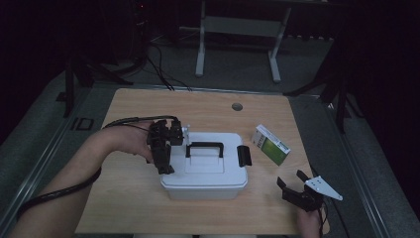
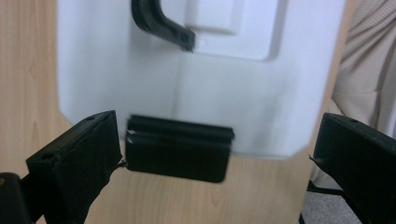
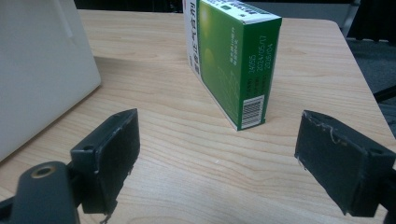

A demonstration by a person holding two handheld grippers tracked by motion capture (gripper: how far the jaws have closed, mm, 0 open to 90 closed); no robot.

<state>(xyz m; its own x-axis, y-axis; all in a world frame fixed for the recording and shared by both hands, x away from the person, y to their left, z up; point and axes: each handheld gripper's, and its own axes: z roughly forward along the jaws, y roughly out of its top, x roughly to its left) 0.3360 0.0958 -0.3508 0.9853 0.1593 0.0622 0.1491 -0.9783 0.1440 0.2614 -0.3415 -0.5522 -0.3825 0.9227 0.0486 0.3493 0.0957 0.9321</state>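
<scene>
A white lidded storage box (image 1: 208, 173) with a black handle (image 1: 204, 147) stands mid-table. My left gripper (image 1: 166, 166) hangs over the box's left end, pointing down, and covers that end in the high view. In the left gripper view it (image 2: 217, 140) is open, its jaws either side of a black latch (image 2: 177, 149); the left jaw nearly touches the latch. A green and white carton (image 1: 270, 145) stands to the right of the box. My right gripper (image 1: 291, 177) is open near the front right, aimed at the carton (image 3: 233, 60), with bare table between its jaws (image 3: 219, 130).
A second black latch (image 1: 243, 155) sits on the box's right end. The wooden table has a round cable hole (image 1: 237, 106) at the back. The white box wall (image 3: 37, 70) stands left of my right gripper. Another desk's legs (image 1: 200, 54) and dark stands stand beyond the table.
</scene>
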